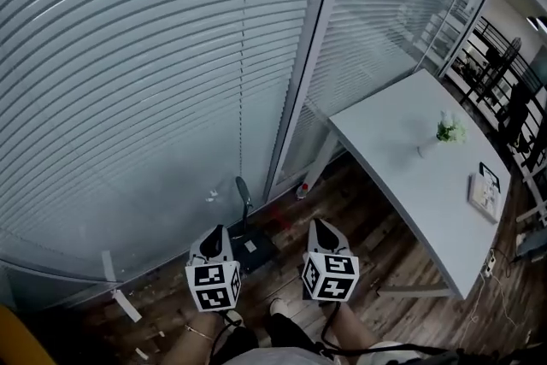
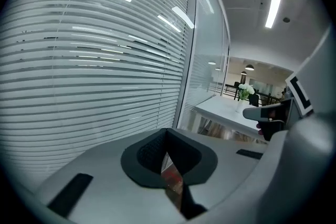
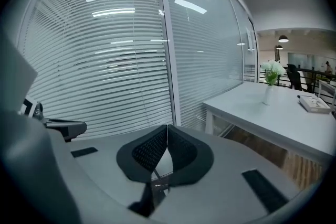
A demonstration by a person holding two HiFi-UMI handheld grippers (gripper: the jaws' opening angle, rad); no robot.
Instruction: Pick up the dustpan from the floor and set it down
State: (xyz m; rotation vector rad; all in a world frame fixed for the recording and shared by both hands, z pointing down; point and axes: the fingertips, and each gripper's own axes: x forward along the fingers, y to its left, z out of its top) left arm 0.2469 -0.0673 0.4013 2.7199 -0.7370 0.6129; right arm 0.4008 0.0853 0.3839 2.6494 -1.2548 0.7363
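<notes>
Fingers [image 2: 149, 153] of the left gripper [image 2: 167, 132] were clenched tip to tip with nothing between them, only a sliver of floor showing through the gap lower down. The right gripper [image 3: 167, 128] was likewise closed and empty, its dark pads [image 3: 184, 150] meeting at the tip.

From the head view, both grippers hung low in front of the person, the left gripper [image 1: 220, 230] and right gripper [image 1: 318, 225] side by side and apart. The dustpan [image 1: 253, 250] sat on the wooden floor [image 1: 385, 261] between them and a little ahead, near the glass wall with its blinds [image 1: 128, 81]. Its handle [image 1: 243, 194] stood upright; the dark pan was small and dim, so its exact lie was hard to judge. Neither gripper touched it. To the right stood a white table [image 1: 402, 158] carrying a small vase of flowers [image 1: 448, 131].
</notes>
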